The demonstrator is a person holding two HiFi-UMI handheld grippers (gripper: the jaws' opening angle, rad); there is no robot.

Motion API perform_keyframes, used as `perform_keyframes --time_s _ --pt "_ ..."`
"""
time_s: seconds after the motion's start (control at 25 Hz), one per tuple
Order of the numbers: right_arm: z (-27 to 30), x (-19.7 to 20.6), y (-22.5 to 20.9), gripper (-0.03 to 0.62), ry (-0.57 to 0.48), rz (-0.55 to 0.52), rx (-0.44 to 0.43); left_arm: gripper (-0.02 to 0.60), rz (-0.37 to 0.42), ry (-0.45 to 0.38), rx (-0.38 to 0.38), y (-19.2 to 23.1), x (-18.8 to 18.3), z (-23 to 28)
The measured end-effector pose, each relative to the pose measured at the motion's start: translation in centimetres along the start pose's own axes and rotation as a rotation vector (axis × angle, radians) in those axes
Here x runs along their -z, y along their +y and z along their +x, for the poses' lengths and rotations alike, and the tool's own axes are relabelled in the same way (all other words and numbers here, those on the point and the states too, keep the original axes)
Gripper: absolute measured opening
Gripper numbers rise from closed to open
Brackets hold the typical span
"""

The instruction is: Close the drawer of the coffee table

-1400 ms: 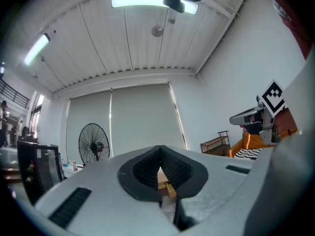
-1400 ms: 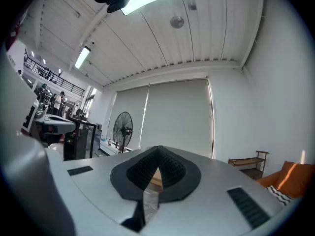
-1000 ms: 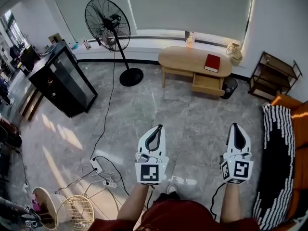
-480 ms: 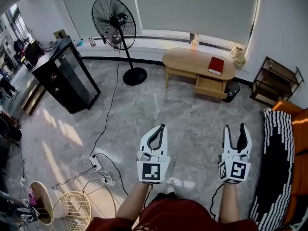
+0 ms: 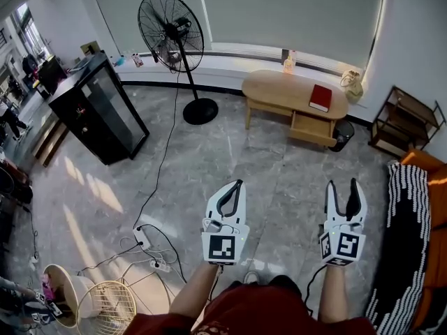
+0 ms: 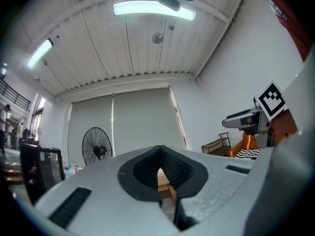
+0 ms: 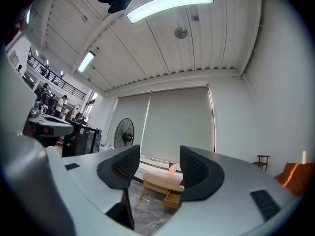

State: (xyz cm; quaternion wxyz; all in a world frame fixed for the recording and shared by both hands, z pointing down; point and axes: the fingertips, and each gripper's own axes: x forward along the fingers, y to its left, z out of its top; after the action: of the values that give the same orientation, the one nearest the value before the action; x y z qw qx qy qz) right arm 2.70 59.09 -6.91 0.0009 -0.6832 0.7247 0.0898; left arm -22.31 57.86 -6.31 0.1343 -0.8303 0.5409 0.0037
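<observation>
An oval wooden coffee table (image 5: pixel 279 87) stands under the window at the far side of the room, with a red book (image 5: pixel 320 97) on top. Its drawer (image 5: pixel 313 128) hangs pulled out below the right end. In the right gripper view the coffee table (image 7: pixel 162 180) and the drawer (image 7: pixel 173 199) show between the jaws. My left gripper (image 5: pixel 238 184) is shut with nothing in it, held low over the floor. My right gripper (image 5: pixel 344 185) has its jaws opening, nothing between them. Both are far short of the table.
A standing fan (image 5: pixel 172 28) with a trailing cable is left of the table. A black glass cabinet (image 5: pixel 98 110) stands at the left. A dark wire shelf (image 5: pixel 405 121) and a black bin (image 5: pixel 343 136) are right of the table. A power strip (image 5: pixel 144 241) lies on the floor.
The right gripper's jaws have gone from shut to open. The view has advanced a little toward the coffee table, which has shifted right in the picture.
</observation>
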Motion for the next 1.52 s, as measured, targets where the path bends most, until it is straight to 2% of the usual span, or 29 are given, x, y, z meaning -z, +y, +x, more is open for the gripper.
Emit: perform_keyframes --time_s 0.32,0.6,0.92,1.04,1.24,1.4,1.52 --pt "2.8 1.8 0.3 0.236 0.022 0.005 -0.004 0.008 -0.009 0.005 -0.027 2.2 1.9 2.2" --pt "7.4 4.0 -0.7 0.236 0.039 0.023 -0.001 0.008 -0.031 0.033 -0.028 3.0 4.4 6.7" --pt "15.8 6.4 -3.9 0.236 0.067 0.034 0.014 0.008 -0.04 0.058 -0.014 3.8 6.5 16.1" --pt "19.1 7.3 -5.3 0.236 0.08 0.036 0.02 0.008 -0.031 0.04 -0.008 4.2 7.0 19.9" --pt "24.5 9.0 -8.2 0.236 0.103 0.046 0.033 0.008 -0.05 0.06 0.01 3.6 8.5 26.6" --pt "28.3 10.1 -10.5 0.236 0.114 0.057 0.043 0.008 -0.028 0.064 0.04 2.9 9.4 31.4" --pt "30.6 10.8 -12.1 0.236 0.116 0.053 0.046 0.008 -0.06 0.081 0.042 2.4 10.1 34.5"
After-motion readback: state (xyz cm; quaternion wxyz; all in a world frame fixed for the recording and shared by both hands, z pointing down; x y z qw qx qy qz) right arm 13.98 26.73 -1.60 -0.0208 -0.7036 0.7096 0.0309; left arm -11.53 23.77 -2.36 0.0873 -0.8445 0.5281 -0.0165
